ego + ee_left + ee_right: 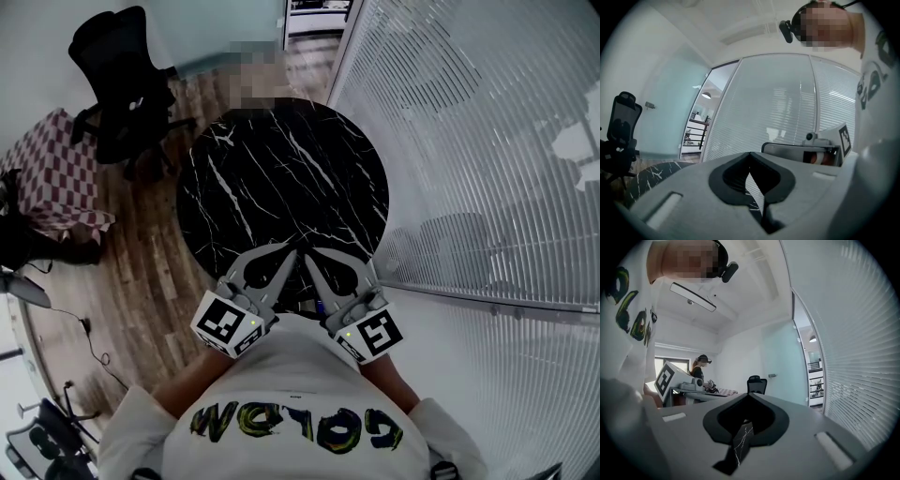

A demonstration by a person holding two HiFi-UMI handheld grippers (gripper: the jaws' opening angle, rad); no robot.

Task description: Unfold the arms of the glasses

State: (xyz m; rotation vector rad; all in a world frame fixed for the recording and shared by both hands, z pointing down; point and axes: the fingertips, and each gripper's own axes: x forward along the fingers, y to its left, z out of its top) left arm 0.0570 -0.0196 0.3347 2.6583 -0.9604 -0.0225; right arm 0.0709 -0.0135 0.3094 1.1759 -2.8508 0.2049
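No glasses show in any view. In the head view both grippers are held close to the person's chest, over the near rim of a round black marble table (pixel 281 178). My left gripper (pixel 285 249) and my right gripper (pixel 306 255) angle inward, and their tips almost meet. Both are shut with nothing between the jaws. In the left gripper view my left gripper (pixel 750 155) points level at the slatted glass wall, and the right gripper's marker cube (pixel 843 138) shows beside it. In the right gripper view my right gripper (pixel 749 396) is also shut and holds nothing.
A black office chair (pixel 122 84) stands on the wooden floor at the far left, with a checked cloth (pixel 61 164) beside it. A glass wall with blinds (pixel 469 141) runs along the right. Another person (pixel 701 367) stands at a desk in the distance.
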